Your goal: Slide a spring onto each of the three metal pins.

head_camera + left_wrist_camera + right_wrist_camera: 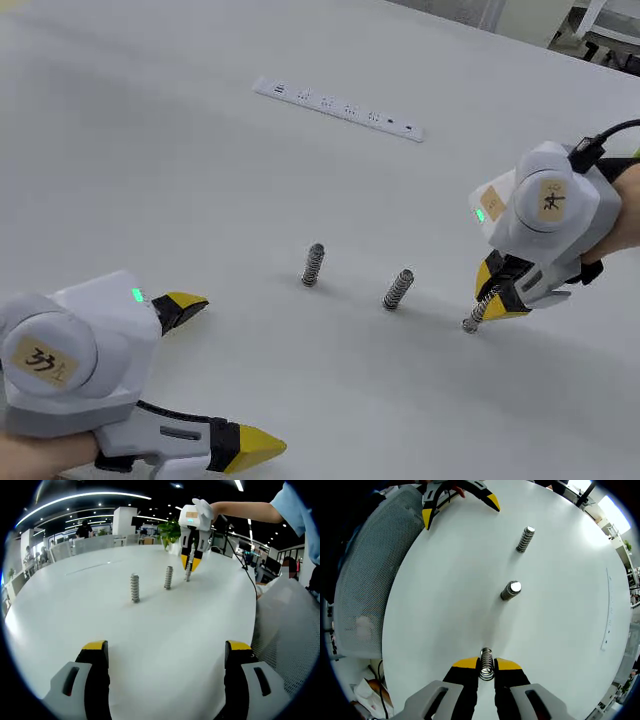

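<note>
Two metal pins stand upright on the white table (200, 180), each with a spring on it: one spring (313, 264) (135, 587) (525, 538) on the left, another spring (398, 289) (168, 577) (511, 590) in the middle. A third spring (478, 310) (188, 571) (486, 662) stands to their right, its foot on the table. My right gripper (503, 292) (191, 560) (486, 666) is shut on it from above. My left gripper (225, 375) (166, 650) (460, 500) hangs wide open and empty over the table's near side, well away from the springs.
A white power strip (340, 108) lies on the table beyond the springs. A grey mesh chair (370, 580) (290, 625) stands by the table's rounded edge. Far behind the table are a plant (170, 530) and a person (85, 529).
</note>
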`<move>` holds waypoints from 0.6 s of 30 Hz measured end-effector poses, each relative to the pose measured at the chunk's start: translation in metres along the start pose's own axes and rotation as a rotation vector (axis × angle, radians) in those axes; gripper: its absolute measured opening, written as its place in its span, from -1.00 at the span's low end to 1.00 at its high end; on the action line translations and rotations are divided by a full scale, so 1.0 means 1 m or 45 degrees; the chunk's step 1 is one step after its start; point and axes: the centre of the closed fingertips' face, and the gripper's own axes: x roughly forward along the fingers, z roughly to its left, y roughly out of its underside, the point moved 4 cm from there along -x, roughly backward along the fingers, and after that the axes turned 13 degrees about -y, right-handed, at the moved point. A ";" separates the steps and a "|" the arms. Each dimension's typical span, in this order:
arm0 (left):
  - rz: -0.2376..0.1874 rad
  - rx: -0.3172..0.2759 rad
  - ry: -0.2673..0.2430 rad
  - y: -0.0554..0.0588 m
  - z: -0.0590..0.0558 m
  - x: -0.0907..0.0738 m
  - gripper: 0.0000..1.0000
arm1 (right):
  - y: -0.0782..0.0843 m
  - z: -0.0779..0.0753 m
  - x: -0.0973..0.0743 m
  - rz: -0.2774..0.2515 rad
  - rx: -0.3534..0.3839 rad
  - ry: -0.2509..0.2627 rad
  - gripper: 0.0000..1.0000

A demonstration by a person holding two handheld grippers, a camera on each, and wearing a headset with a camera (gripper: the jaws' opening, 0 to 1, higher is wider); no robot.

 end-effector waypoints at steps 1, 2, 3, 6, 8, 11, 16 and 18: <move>0.000 -0.001 -0.001 0.000 0.000 0.000 0.91 | 0.000 0.000 0.001 0.002 0.000 -0.002 -0.85; -0.003 -0.004 -0.002 0.000 0.000 0.000 0.91 | 0.000 0.000 0.003 0.005 -0.001 -0.004 -0.85; -0.003 -0.005 -0.002 -0.001 0.000 0.000 0.91 | 0.000 0.000 0.004 0.006 0.000 -0.005 -0.85; -0.003 -0.007 -0.003 -0.001 0.001 0.000 0.91 | -0.001 0.001 0.007 0.001 0.005 -0.009 -0.85; -0.006 -0.008 -0.002 -0.002 0.001 0.000 0.91 | -0.001 0.002 0.009 0.002 0.006 -0.012 -0.85; -0.005 -0.009 -0.001 -0.002 0.001 0.000 0.91 | -0.001 0.003 0.010 0.001 0.006 -0.013 -0.85; -0.006 -0.012 0.002 -0.003 0.000 0.001 0.91 | -0.002 0.003 0.011 -0.006 0.010 -0.013 -0.85; -0.007 -0.011 0.005 -0.004 -0.001 0.001 0.91 | -0.002 0.003 0.011 -0.006 0.011 -0.016 -0.85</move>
